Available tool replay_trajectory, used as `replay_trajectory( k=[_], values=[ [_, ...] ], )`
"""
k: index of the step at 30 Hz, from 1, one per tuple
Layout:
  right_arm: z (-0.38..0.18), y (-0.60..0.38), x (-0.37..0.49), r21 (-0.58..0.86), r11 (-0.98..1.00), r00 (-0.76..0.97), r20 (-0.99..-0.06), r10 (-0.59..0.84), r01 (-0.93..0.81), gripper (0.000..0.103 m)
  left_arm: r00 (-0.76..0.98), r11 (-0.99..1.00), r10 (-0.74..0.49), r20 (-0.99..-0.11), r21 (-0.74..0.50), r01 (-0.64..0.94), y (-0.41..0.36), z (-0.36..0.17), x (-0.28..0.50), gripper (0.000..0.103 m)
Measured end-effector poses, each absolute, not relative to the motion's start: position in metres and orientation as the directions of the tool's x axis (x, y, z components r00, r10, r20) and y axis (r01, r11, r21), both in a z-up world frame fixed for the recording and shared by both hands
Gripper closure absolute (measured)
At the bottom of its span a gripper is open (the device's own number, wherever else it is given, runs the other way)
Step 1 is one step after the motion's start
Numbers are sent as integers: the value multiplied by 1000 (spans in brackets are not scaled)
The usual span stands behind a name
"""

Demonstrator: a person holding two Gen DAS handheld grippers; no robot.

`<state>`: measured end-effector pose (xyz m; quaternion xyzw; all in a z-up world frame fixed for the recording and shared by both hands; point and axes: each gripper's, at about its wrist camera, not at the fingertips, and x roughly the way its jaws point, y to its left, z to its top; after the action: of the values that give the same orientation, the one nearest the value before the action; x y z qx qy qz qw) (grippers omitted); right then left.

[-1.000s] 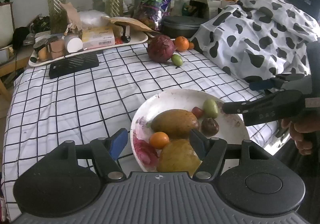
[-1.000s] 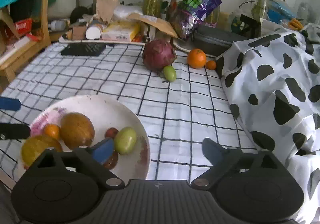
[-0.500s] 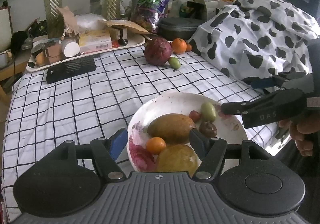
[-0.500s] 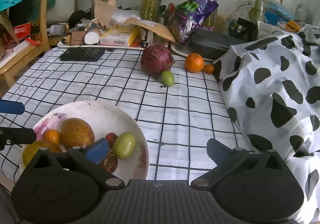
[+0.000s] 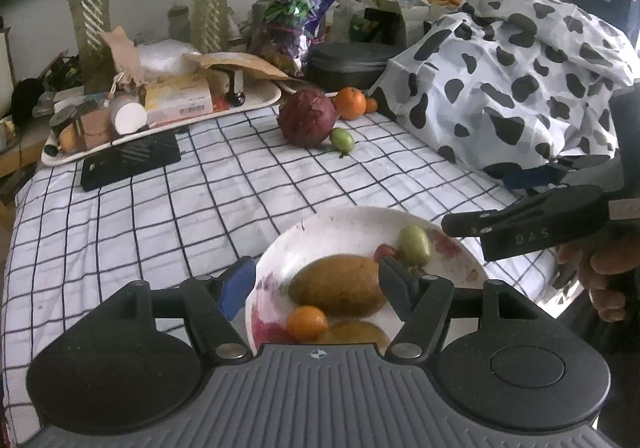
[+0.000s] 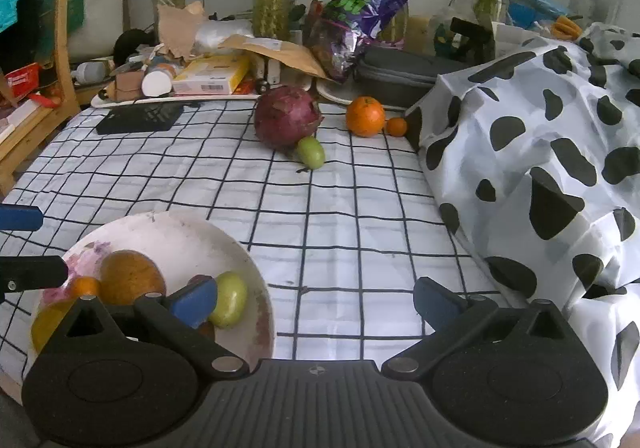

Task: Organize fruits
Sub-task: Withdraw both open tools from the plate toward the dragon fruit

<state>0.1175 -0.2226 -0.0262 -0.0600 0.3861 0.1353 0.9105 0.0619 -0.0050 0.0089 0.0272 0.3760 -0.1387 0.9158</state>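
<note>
Four fruits lie far beyond my plate (image 6: 256,280); green fruit (image 6: 311,152) is nearest, ahead of my empty, spread right gripper (image 6: 316,298); left gripper (image 5: 316,280) likewise empty.

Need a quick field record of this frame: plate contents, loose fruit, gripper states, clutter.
plate: white plate, near edge of checked tablecloth
on plate: two brown-yellow fruits, small orange, green fruit, small dark red ones
loose fruit: dragon fruit touching small green fruit; orange beside tiny orange
left gripper: open, empty, over plate
right gripper: open, empty
clutter: tray of boxes, cow-print cloth
</note>
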Motion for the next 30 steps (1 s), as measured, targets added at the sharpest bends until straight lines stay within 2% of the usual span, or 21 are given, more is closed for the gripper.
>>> replay_trajectory(
  k=[30],
  values=[
    [-37,-217,183,-24,954,658,-729,188,-299,0,692,947,-250,-678,-24,319,-11,6,142,36]
  ],
)
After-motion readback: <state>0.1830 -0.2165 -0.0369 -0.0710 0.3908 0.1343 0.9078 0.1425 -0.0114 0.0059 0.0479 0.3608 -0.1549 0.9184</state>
